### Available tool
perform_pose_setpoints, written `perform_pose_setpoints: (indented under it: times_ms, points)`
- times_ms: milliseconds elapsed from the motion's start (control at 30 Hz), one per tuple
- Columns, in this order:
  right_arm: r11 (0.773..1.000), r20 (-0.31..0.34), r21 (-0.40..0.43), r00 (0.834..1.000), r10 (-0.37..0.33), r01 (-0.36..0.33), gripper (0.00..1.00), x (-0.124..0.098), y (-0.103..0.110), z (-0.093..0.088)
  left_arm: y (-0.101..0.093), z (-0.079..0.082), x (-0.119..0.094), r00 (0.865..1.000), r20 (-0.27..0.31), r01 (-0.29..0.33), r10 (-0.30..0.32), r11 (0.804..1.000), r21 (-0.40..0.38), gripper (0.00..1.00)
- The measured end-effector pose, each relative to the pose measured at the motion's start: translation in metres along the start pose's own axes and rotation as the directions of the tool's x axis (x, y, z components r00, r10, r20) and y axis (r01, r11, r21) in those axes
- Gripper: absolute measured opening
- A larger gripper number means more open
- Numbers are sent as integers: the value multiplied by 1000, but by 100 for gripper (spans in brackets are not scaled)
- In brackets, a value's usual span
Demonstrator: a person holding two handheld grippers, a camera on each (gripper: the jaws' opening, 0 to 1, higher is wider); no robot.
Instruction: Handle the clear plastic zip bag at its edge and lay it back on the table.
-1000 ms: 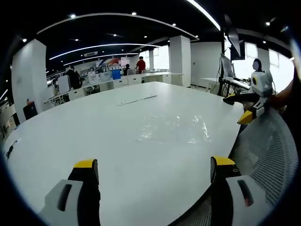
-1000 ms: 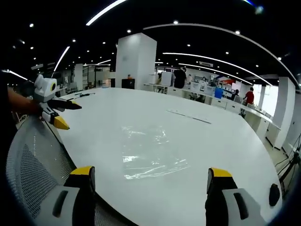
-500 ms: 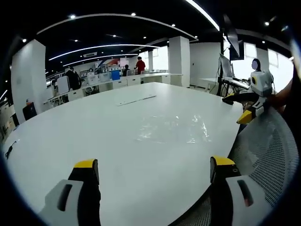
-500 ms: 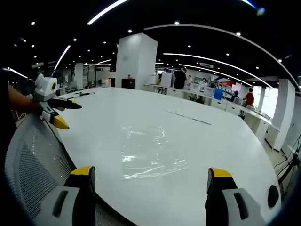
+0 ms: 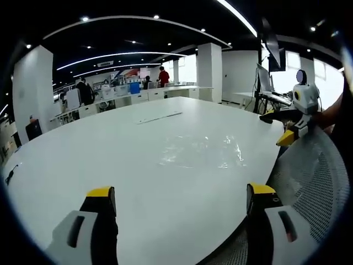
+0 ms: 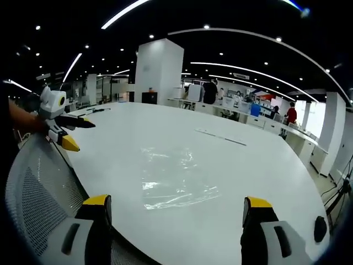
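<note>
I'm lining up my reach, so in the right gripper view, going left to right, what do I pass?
Mesh chair back → other hand-held gripper → clear plastic zip bag → thin flat strip on the table → person in red.

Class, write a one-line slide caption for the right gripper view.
Open right gripper faces a clear zip bag lying flat on the white table, left gripper hovering beside.

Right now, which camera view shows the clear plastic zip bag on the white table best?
The right gripper view: the clear plastic zip bag lies flat, with its creases and near edge distinct on the white table. In the left gripper view the bag is only a faint glare.
</note>
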State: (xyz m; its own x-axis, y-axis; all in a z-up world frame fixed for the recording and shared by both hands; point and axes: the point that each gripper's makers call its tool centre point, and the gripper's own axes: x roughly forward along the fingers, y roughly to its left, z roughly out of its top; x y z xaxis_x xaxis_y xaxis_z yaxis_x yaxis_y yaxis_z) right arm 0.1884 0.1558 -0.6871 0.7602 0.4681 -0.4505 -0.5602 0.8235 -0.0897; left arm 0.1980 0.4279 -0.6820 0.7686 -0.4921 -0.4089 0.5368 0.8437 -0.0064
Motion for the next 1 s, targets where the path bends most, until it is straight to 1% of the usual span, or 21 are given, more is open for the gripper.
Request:
perform_pose_setpoints:
  times_ms: [367,500,600,667,1000]
  points:
    - [1000,-2,-1,1000,2,-2,100,1,0,0,-2,0,0,1000,-6,7,-7,1000,3,98]
    - [1000,-3,0,1000,2,-2,100,1,0,0,-4,3,-1,1000,-9,11,-10,1000,4,98]
    - [1000,-3,1,1000,4,-4,99,1,0,0,-3,4,-1,1000,-11,8,-8,1000,4,98]
    - [1000,-6,0,1000,3,-3,99,1,0,-1,-1,3,-2,1000,-17,2,-2,1000,19,98]
    - [1000,-5,2,1000,6,-6,99,1,1,-1,1,4,-2,1000,-22,5,-4,1000,24,97]
